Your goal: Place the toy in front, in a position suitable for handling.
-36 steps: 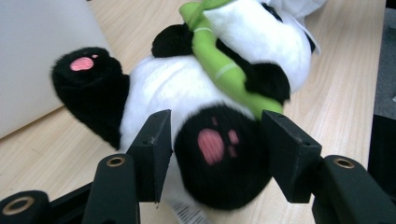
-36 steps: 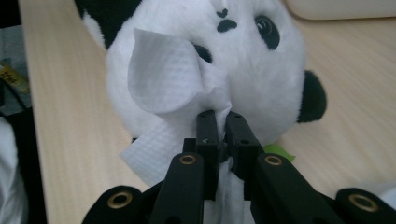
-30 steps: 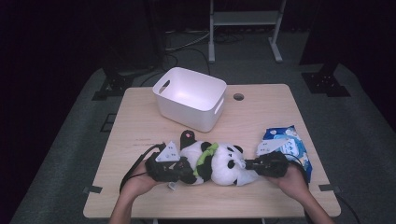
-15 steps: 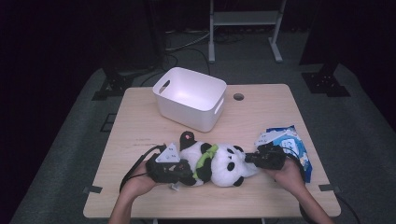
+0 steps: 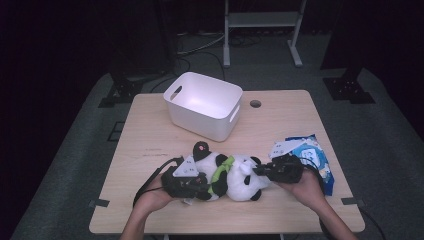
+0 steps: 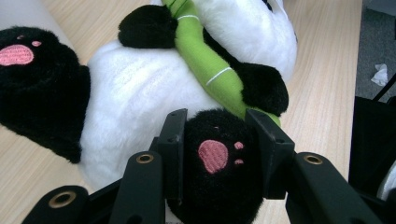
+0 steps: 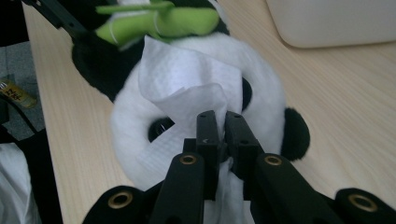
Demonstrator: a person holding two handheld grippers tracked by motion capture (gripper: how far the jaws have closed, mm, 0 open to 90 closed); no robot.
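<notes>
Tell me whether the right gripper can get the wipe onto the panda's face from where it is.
Probably yes: the right gripper, shut on the wipe, is right at the panda's face with nothing between them.

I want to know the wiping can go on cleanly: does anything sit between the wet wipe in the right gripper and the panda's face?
Nothing visible does. The right gripper pinches the white wipe, which drapes straight onto the panda; the left gripper clamps a hind paw.
</notes>
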